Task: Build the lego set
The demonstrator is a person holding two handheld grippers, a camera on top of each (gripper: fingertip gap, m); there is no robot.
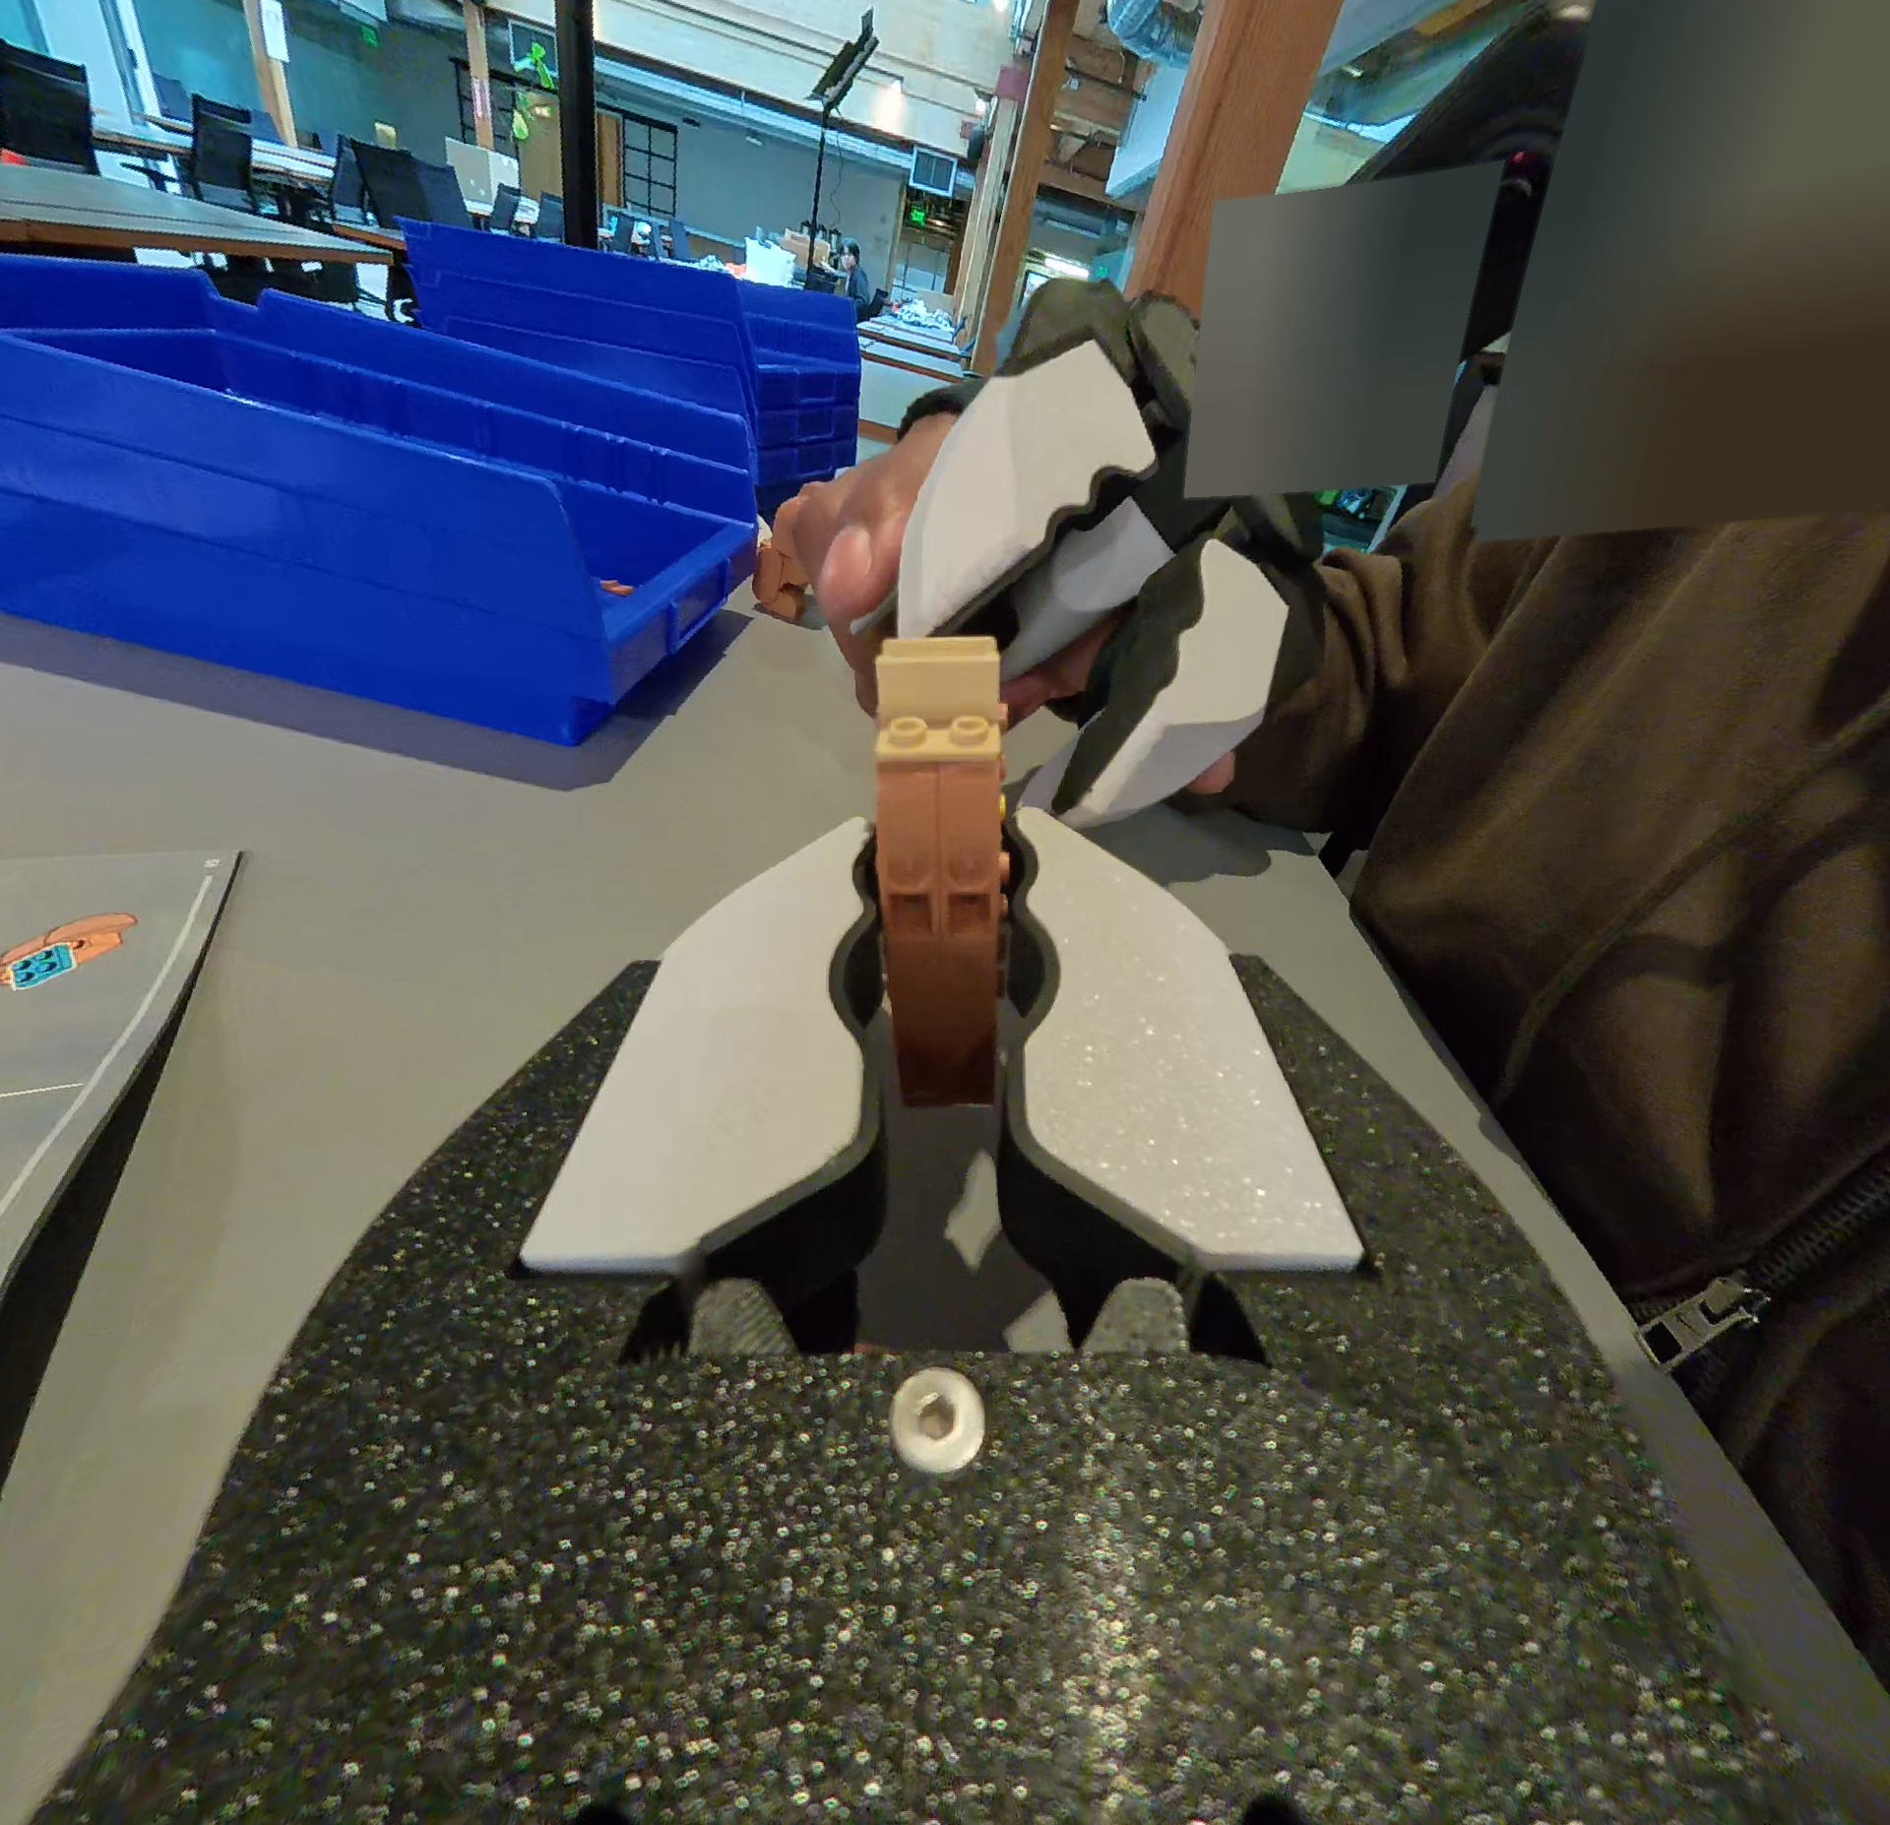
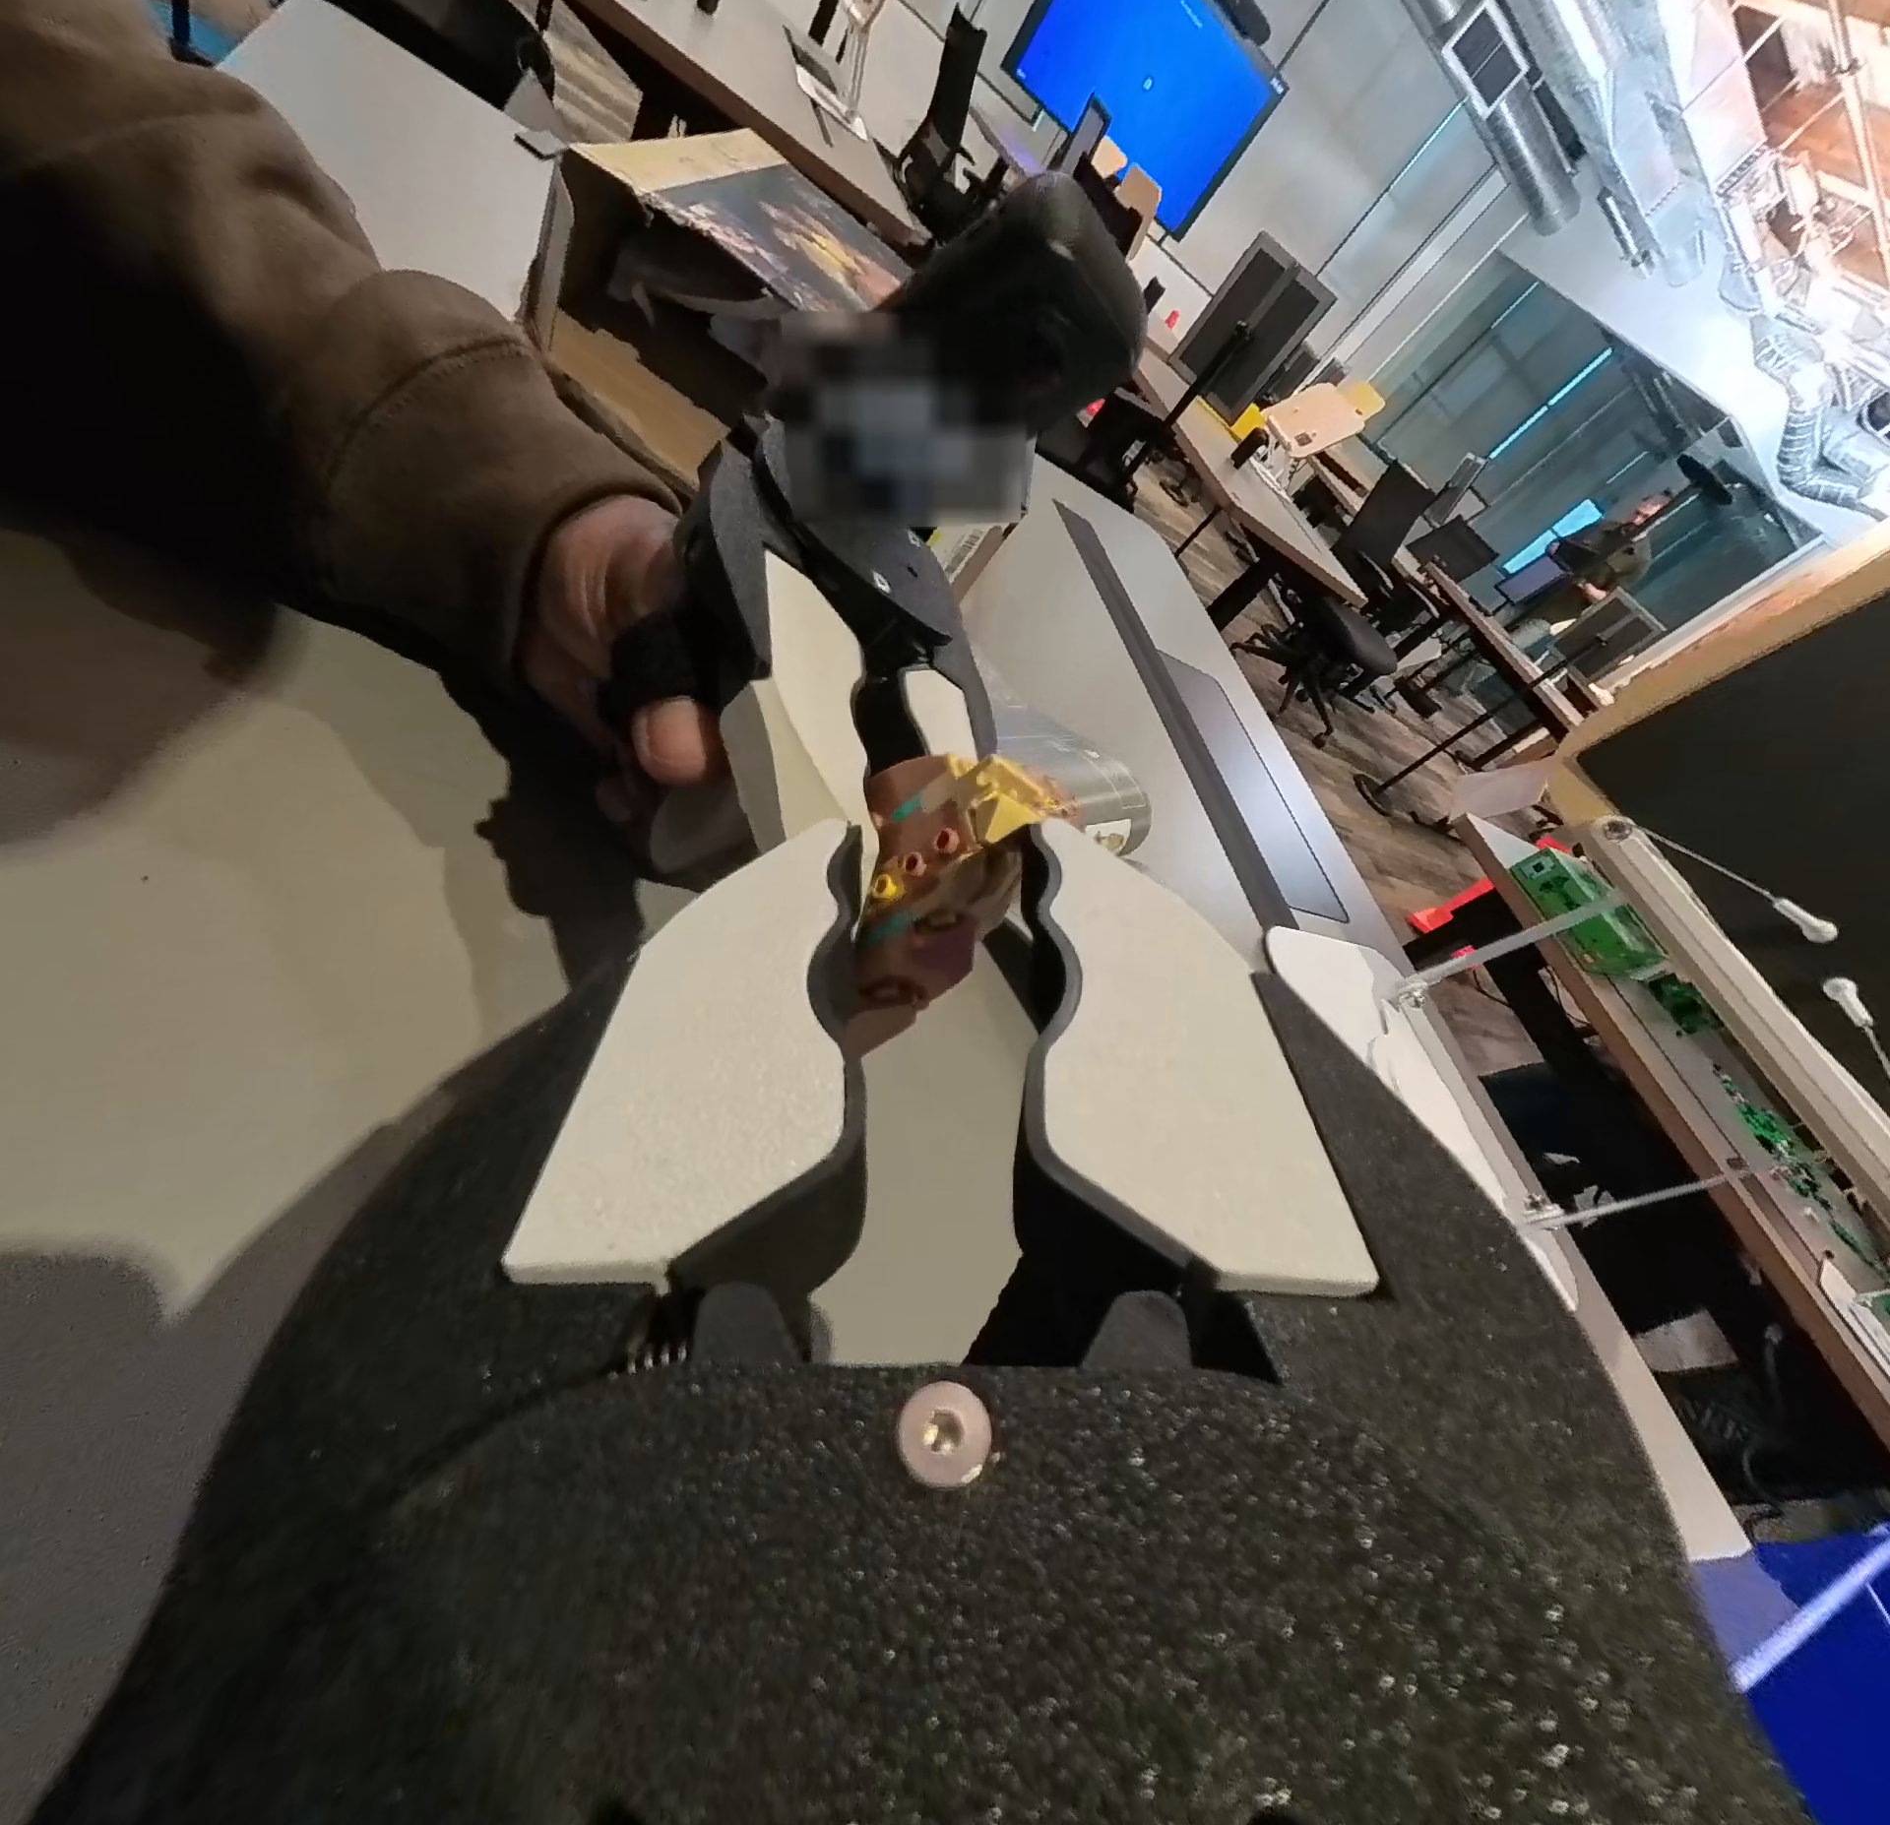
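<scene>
A brown lego assembly point(image 1: 941, 948) with a tan top stands upright between my left gripper's point(image 1: 946, 835) grey fingers, which are shut on its sides. In the right wrist view the same assembly point(image 2: 920, 917) shows brown with yellow, teal and red parts. My right gripper point(image 2: 946, 855) has its fingers closed against the assembly's two sides. In the left wrist view the right gripper point(image 1: 961, 717) comes in from the upper right, one finger at the tan top and one at the right side. The left gripper point(image 2: 900, 784) shows beyond the assembly.
Several blue bins point(image 1: 358, 508) stand at the back left of the grey table point(image 1: 409, 855), with a small brown lego piece point(image 1: 782, 574) beside them. An instruction booklet point(image 1: 92, 1009) lies at the left. A silver laptop point(image 2: 1176, 712) and a cardboard box point(image 2: 716, 232) lie beyond. My left and right fingertips are right by each other.
</scene>
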